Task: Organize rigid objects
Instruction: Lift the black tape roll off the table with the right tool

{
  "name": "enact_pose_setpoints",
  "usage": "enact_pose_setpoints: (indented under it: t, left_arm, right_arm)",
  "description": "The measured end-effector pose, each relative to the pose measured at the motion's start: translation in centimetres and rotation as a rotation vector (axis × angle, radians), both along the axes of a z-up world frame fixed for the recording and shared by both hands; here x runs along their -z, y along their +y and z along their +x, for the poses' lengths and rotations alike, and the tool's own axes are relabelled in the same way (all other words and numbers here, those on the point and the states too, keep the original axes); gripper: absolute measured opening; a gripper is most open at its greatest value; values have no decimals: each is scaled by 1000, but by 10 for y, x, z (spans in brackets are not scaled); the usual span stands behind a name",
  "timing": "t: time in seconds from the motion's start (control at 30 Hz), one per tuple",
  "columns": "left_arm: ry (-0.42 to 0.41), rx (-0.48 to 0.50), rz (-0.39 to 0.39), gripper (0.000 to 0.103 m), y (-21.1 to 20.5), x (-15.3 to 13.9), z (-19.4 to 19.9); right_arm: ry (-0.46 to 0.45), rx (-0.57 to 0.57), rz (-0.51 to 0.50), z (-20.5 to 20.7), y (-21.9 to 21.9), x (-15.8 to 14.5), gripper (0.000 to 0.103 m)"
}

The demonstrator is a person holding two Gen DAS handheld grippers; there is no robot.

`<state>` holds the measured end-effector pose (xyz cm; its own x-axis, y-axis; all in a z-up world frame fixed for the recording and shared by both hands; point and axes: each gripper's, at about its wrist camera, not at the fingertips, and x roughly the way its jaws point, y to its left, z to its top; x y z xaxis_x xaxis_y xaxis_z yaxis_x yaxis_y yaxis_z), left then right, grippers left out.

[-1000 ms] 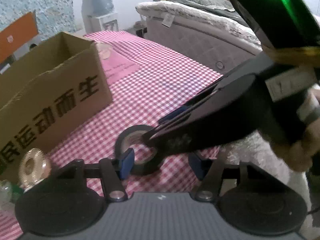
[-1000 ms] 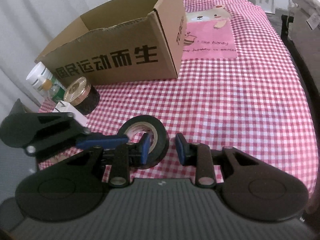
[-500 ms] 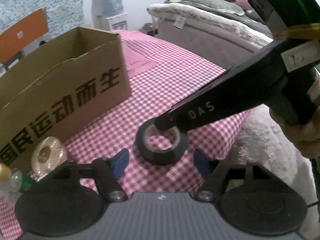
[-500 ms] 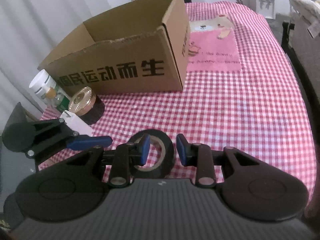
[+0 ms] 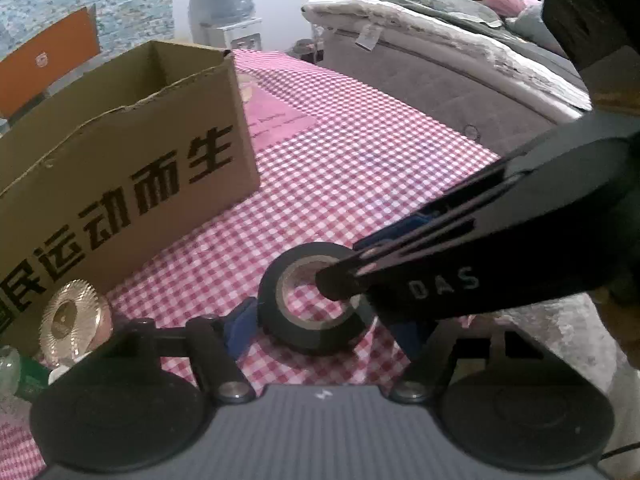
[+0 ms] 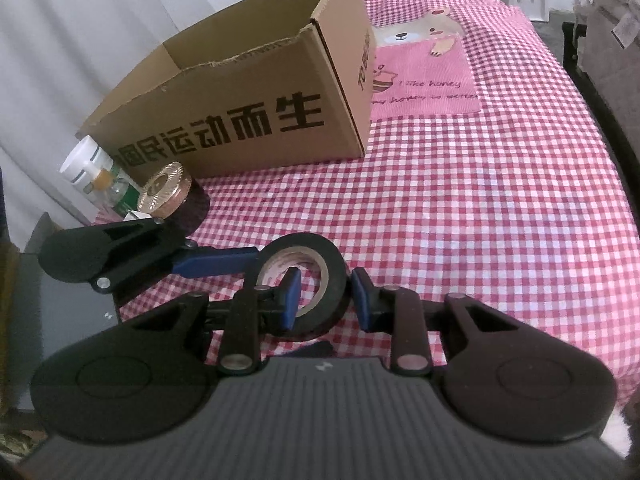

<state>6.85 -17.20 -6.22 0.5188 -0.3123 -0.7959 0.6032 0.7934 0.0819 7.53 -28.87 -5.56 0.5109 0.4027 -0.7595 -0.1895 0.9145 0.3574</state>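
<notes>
- Pinching the tape roll (image 6: 302, 286) wall, right hand-held gripper (image 6: 325, 300) has one finger through its core.
- Left hand-held gripper (image 5: 324, 330), jaws just closing, straddles the roll unclamped, equally near.

Table under a red-and-white checked cloth (image 6: 500, 208). Resting on it: an open cardboard box (image 6: 256, 112), a black tape roll (image 6: 320, 280), a gold-lidded jar (image 6: 168, 196), a white-capped bottle (image 6: 86, 164) near the box's corner.

Both grippers (image 6: 324, 296) are glossy black with blue pads (image 6: 362, 300), silver screws (image 6: 410, 360), ribbed grey housing; lettering apparently "DAS".
</notes>
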Motion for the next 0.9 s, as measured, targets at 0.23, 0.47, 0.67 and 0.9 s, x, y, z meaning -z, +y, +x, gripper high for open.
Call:
enact_pose_setpoints:
  t: [0.23, 0.47, 0.67, 0.9]
  left_arm:
    - [5, -15, 11, 69, 6, -2, -2]
    - [-5, -37, 4, 67, 3, 0, 3]
    - [-11, -42, 4, 67, 4, 0, 1]
    - [-24, -47, 1, 67, 5, -3, 0]
  right_arm:
    - [3, -17, 25, -4, 5, 1, 26]
    - [2, -14, 25, -4, 6, 1, 26]
    - [6, -4, 34, -4, 5, 2, 26]
    - [4, -4, 30, -3, 8, 2, 27]
